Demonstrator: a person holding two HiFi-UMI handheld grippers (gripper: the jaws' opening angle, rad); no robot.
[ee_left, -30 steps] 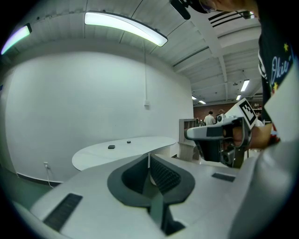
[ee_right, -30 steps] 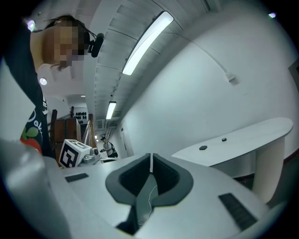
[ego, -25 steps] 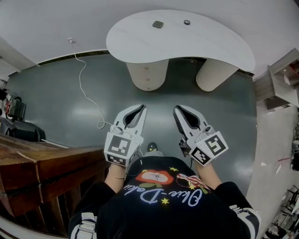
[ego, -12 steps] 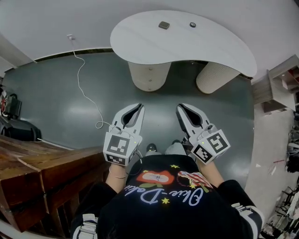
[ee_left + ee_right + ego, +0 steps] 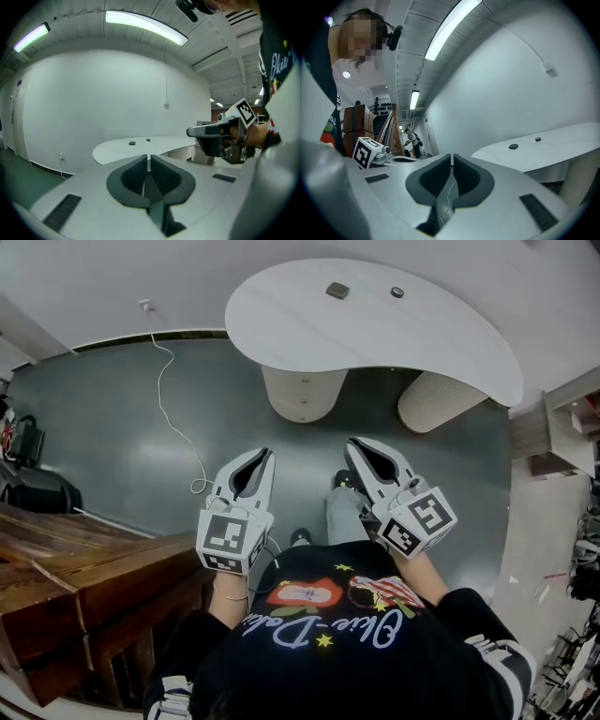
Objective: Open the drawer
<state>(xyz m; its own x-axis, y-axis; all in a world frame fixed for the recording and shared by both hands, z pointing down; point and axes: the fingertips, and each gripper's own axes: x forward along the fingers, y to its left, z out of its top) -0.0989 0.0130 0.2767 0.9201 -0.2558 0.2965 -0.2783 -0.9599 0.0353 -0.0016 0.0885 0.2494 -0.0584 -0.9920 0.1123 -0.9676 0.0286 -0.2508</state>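
Note:
A white curved table (image 5: 375, 329) stands ahead on two round pedestals. The left pedestal (image 5: 302, 395) has two small knobs on its front; I cannot make out any drawer lines there. My left gripper (image 5: 265, 455) and right gripper (image 5: 352, 446) are held side by side over the grey floor, well short of the table, both shut and empty. The left gripper view shows its shut jaws (image 5: 148, 157) pointing at the table (image 5: 140, 147), with the right gripper (image 5: 220, 138) beside them. In the right gripper view the shut jaws (image 5: 452, 157) face the table (image 5: 548, 150).
A dark square piece (image 5: 337, 291) and a small round piece (image 5: 397, 292) lie on the tabletop. A white cable (image 5: 173, 418) trails over the floor from the wall. Wooden furniture (image 5: 84, 568) stands at left, a shelf (image 5: 553, 427) at right. The person's leg (image 5: 342, 512) shows between the grippers.
The person has stepped toward the table, and a leg now shows between the grippers. Both grippers travelled along, the left one drifting down and left in the head view. Jaws stayed shut.

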